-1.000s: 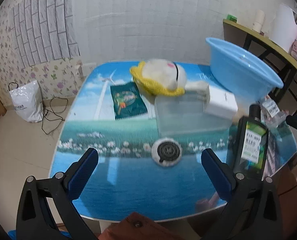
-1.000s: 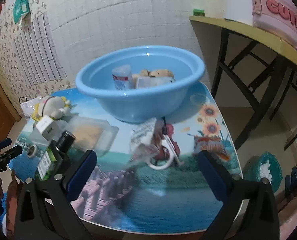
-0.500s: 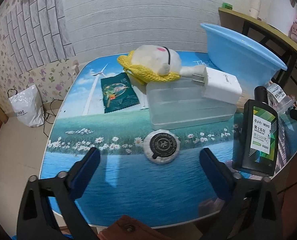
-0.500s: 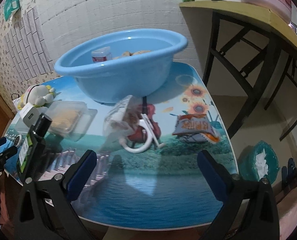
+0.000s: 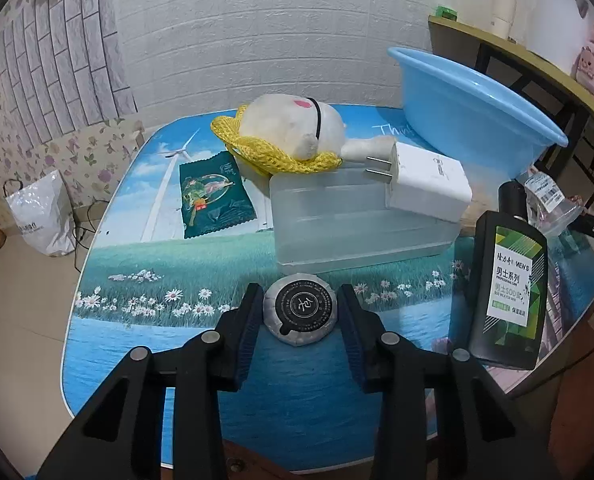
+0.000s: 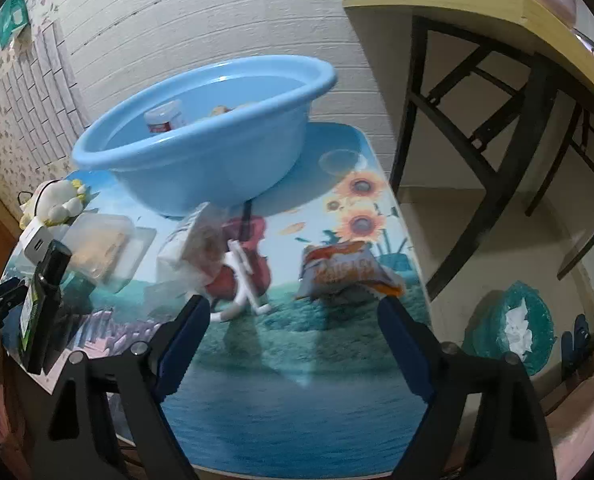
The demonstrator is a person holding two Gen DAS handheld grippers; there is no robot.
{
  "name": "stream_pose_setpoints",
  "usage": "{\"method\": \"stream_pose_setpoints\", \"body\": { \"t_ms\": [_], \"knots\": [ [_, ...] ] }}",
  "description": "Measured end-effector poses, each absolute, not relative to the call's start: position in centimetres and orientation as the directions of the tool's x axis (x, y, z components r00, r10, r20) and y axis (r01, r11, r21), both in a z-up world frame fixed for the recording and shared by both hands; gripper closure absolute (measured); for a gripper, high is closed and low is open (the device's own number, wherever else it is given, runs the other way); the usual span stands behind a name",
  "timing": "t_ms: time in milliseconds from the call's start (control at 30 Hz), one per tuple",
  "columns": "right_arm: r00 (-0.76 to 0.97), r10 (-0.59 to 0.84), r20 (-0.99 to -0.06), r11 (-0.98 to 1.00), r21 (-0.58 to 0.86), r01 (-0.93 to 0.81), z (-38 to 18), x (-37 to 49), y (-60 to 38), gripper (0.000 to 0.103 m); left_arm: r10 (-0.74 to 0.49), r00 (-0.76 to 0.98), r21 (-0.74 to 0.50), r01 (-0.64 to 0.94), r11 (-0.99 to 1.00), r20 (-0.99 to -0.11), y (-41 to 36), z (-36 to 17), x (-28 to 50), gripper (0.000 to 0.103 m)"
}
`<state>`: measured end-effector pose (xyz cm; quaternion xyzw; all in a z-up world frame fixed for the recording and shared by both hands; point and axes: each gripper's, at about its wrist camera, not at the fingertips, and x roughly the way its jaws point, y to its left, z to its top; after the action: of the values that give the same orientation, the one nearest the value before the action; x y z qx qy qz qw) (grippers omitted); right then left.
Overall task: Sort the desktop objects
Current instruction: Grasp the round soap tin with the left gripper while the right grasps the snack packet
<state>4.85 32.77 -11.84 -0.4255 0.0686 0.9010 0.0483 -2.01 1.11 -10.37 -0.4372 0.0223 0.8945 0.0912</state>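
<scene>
My left gripper (image 5: 300, 312) is closed around a round wrapped puck (image 5: 300, 309) with a black label that sits on the table; both pads touch its sides. Behind it is a clear plastic box (image 5: 357, 224) with a white charger (image 5: 425, 184) and a plush toy in a yellow hat (image 5: 285, 136) on top. A black bottle (image 5: 505, 284) stands to the right. My right gripper (image 6: 293, 332) is open and empty above the table, near a snack bag (image 6: 345, 276) and a white hook (image 6: 243, 280). The blue basin (image 6: 201, 152) holds several items.
A green sachet (image 5: 213, 200) lies at the left of the table. A clear wrapped packet (image 6: 193, 240) sits before the basin. A wooden desk (image 6: 477, 20) stands to the right, with a bin (image 6: 513, 328) on the floor. A white bag (image 5: 41, 216) is on the floor at the left.
My left gripper has moved forward and down and closed on the round puck. My right gripper has moved lower and closer to the table, still open.
</scene>
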Motion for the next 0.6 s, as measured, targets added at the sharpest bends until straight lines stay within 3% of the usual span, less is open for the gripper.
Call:
{"method": "stream_pose_setpoints", "body": {
  "t_ms": [400, 600],
  "knots": [
    [-0.684, 0.065, -0.727, -0.986, 0.058, -0.156, -9.5, 5.0, 33.2, 0.017, 0.098, -0.604, -0.023, -0.131, -0.991, -0.791, -0.6, -10.3, -2.3, 0.066],
    [-0.623, 0.118, -0.773, -0.969, 0.048, -0.243, -11.5, 3.6, 35.7, 0.017, 0.09, -0.605, -0.02, -0.122, -0.992, -0.791, -0.9, -10.2, -2.3, 0.066]
  ]
}}
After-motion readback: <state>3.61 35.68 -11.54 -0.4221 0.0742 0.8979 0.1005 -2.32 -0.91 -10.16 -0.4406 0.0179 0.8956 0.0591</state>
